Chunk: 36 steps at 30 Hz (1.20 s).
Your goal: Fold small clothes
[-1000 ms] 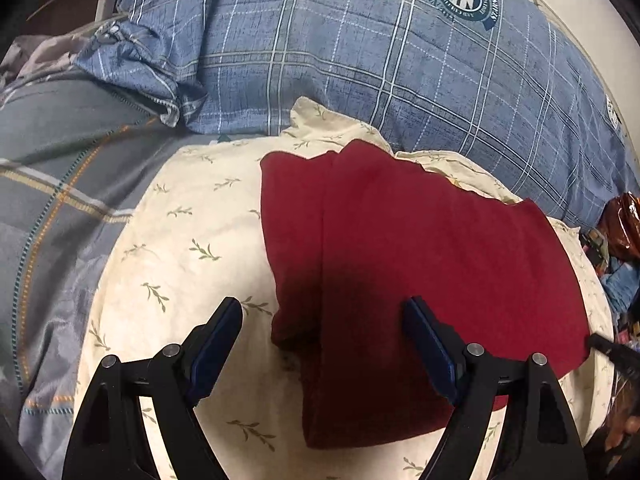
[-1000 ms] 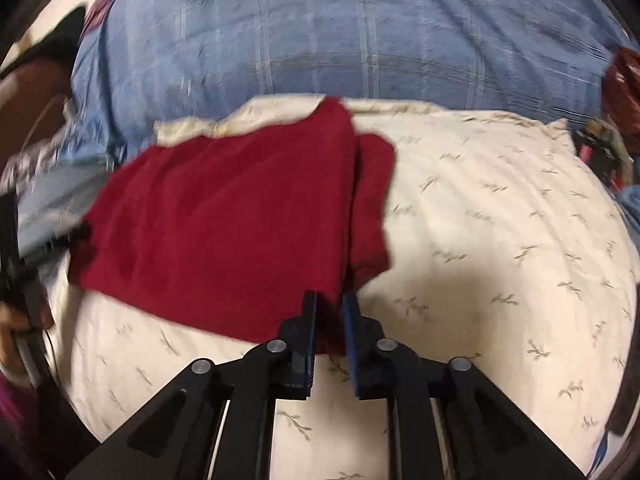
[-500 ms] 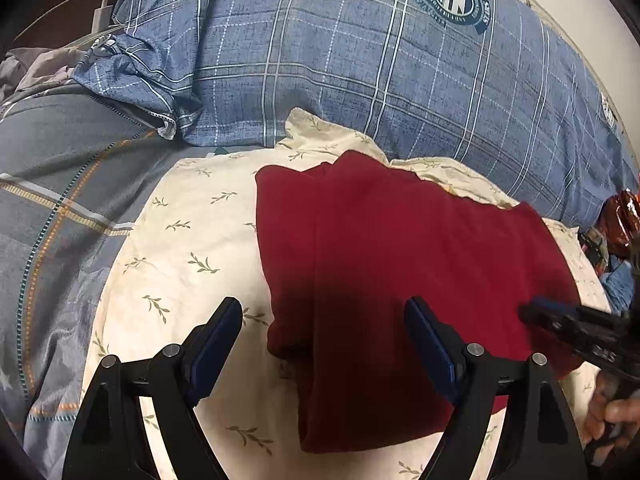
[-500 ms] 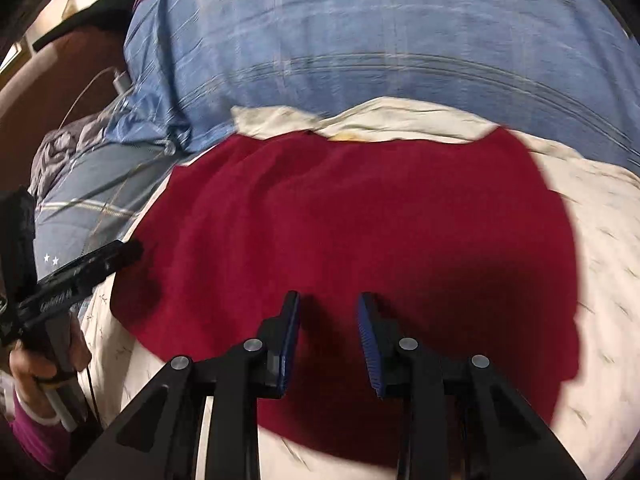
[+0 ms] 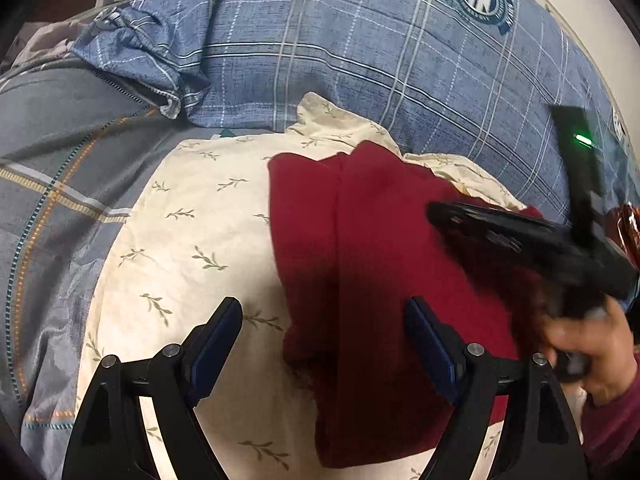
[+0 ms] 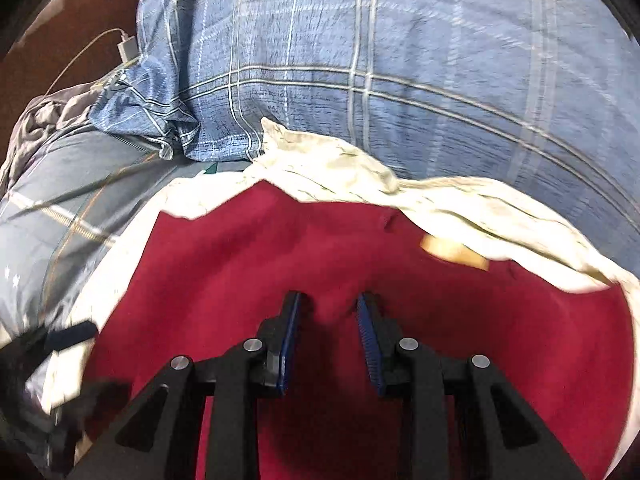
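A dark red garment (image 5: 372,264) lies folded on a cream leaf-print pillow (image 5: 192,232); its left sleeve side is folded in along a vertical crease. My left gripper (image 5: 324,320) is wide open, hovering above the garment's near left edge. My right gripper (image 6: 328,316) is partly open and empty, low over the middle of the red cloth (image 6: 320,256). It also shows in the left wrist view (image 5: 520,240) as a blurred black body over the garment's right part.
A blue plaid pillow (image 5: 360,48) lies behind the cream pillow. A grey plaid blanket (image 5: 52,184) lies on the left. A white charger and cable (image 6: 124,50) sit at the far left. A brown shiny object (image 5: 628,224) is at the right edge.
My right gripper has opened from nearly shut and moved from the garment's near edge inward over its middle. The left gripper has stayed open in place.
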Each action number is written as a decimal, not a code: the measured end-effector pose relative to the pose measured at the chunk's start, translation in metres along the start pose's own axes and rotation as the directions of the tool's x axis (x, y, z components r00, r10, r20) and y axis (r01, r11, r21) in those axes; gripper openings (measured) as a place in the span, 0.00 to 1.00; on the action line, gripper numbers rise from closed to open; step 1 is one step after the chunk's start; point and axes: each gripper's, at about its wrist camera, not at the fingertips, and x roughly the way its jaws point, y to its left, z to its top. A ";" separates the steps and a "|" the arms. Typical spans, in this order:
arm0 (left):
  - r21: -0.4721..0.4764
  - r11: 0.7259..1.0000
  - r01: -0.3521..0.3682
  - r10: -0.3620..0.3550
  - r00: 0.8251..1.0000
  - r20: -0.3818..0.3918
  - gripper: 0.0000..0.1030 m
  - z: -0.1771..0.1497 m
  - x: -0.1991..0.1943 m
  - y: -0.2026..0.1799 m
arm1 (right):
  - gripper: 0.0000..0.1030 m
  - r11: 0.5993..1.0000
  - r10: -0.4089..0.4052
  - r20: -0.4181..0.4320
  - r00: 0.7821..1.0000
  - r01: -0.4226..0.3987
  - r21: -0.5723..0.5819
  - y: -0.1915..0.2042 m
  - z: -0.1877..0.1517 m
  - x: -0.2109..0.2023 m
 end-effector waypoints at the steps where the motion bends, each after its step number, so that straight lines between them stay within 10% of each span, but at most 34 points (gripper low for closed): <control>1: -0.009 1.000 0.000 0.000 1.000 0.001 0.80 0.000 -0.001 0.003 | 0.31 1.000 -0.011 -0.004 1.000 0.011 0.004 0.001 0.005 0.005; 6: -0.062 0.998 0.027 -0.029 0.999 -0.021 0.81 0.003 0.000 0.016 | 0.31 0.998 0.049 0.069 0.996 -0.051 0.026 0.013 0.017 -0.016; 15: -0.083 0.996 0.039 -0.042 0.998 -0.037 0.81 0.005 0.000 0.024 | 0.37 0.994 0.109 -0.057 0.992 -0.110 -0.015 0.063 0.032 0.023; 17: -0.096 0.994 0.044 -0.047 0.998 -0.031 0.81 0.005 -0.002 0.027 | 0.44 0.980 0.197 -0.058 0.979 -0.194 0.046 0.063 0.037 0.015; 19: -0.104 0.993 0.051 -0.054 0.998 -0.033 0.81 0.005 -0.003 0.029 | 0.71 0.975 0.222 -0.069 0.973 -0.219 0.045 0.070 0.040 0.012; 26: -0.096 0.993 0.073 -0.077 0.996 -0.041 0.81 0.002 -0.005 0.028 | 0.87 0.976 -0.032 -0.153 0.988 -0.002 -0.216 0.121 0.031 0.052; 31: -0.124 0.986 0.111 -0.117 0.992 -0.041 0.85 0.003 0.000 0.028 | 0.32 0.980 0.011 -0.068 0.998 -0.024 -0.195 0.101 0.024 0.023; 36: -0.149 0.976 0.159 -0.171 0.983 -0.073 0.85 0.003 0.019 0.023 | 0.18 0.992 0.086 -0.022 0.996 -0.088 -0.094 0.072 0.025 -0.012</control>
